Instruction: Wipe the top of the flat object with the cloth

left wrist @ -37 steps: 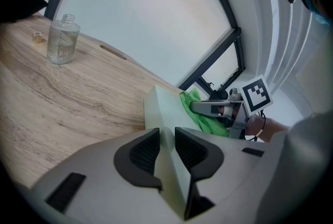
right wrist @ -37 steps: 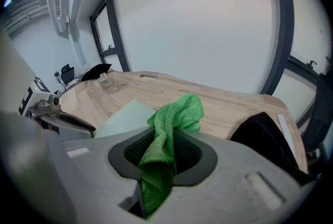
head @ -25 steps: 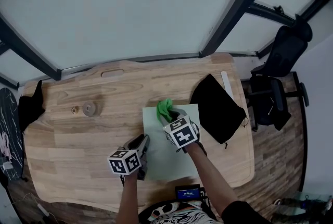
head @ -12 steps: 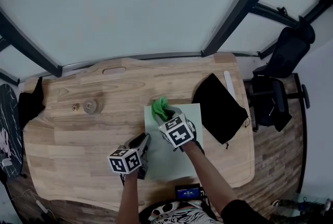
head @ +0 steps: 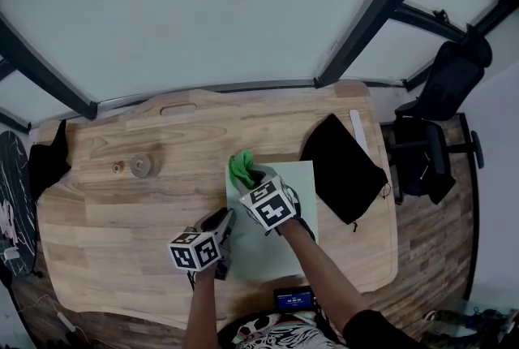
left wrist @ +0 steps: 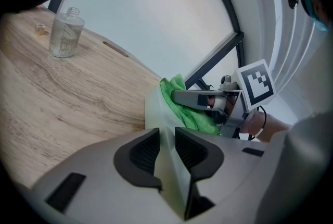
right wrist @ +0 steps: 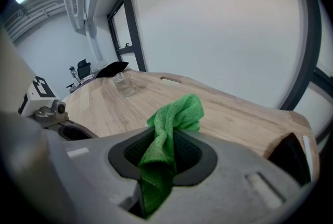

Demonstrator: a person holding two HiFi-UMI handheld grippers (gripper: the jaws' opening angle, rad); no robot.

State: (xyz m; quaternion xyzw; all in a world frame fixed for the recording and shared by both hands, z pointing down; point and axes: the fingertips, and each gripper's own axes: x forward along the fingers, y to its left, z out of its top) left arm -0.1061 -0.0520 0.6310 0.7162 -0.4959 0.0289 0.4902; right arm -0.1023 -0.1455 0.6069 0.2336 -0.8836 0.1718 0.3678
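On the sheet, right tool tilts down, clamping cloth.

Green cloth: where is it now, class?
Head view: the green cloth lies on the flat sheet, at its far left corner, clamped in the right gripper's jaws.

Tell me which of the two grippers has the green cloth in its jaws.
The right gripper: the green cloth is pinched between its jaws. The left gripper clamps the edge of the pale flat sheet instead.
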